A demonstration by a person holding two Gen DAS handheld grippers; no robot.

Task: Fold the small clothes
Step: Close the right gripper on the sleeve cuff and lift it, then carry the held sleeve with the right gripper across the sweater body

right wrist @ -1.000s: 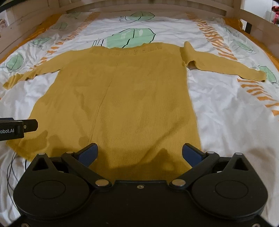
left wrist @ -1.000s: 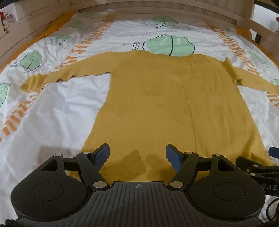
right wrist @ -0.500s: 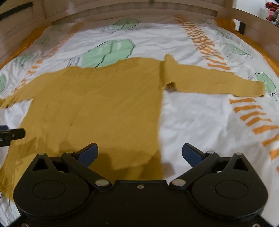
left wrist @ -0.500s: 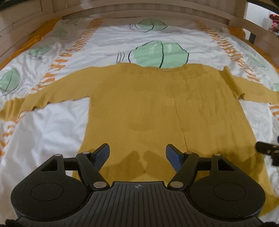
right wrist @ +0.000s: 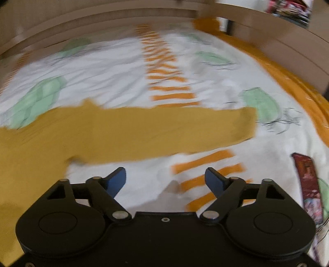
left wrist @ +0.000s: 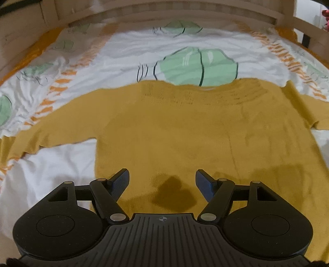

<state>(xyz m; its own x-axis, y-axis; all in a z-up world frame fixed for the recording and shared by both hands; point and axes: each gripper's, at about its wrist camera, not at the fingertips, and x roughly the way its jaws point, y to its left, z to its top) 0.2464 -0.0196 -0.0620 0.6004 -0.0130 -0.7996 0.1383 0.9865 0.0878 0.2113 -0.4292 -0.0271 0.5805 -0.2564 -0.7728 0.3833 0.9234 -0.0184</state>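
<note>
- A mustard-yellow knit sweater (left wrist: 185, 131) lies flat on the bed, both sleeves spread out sideways.
- The left gripper (left wrist: 162, 181) hangs over the sweater's body, fingers apart and empty.
- The right gripper (right wrist: 165, 181) hangs over bare sheet (right wrist: 123, 67) just below the right sleeve (right wrist: 164, 131), fingers apart, empty.
- A dark red packet (right wrist: 308, 184) lies at the sheet's right edge; this view is blurred.
- A wooden bed frame (left wrist: 164, 12) surrounds everything.

Left wrist cam sits low over the mustard sweater (left wrist: 174, 131) body facing the headboard (left wrist: 164, 22); blurred right wrist cam faces its right sleeve (right wrist: 164, 131); both share the sweater.
</note>
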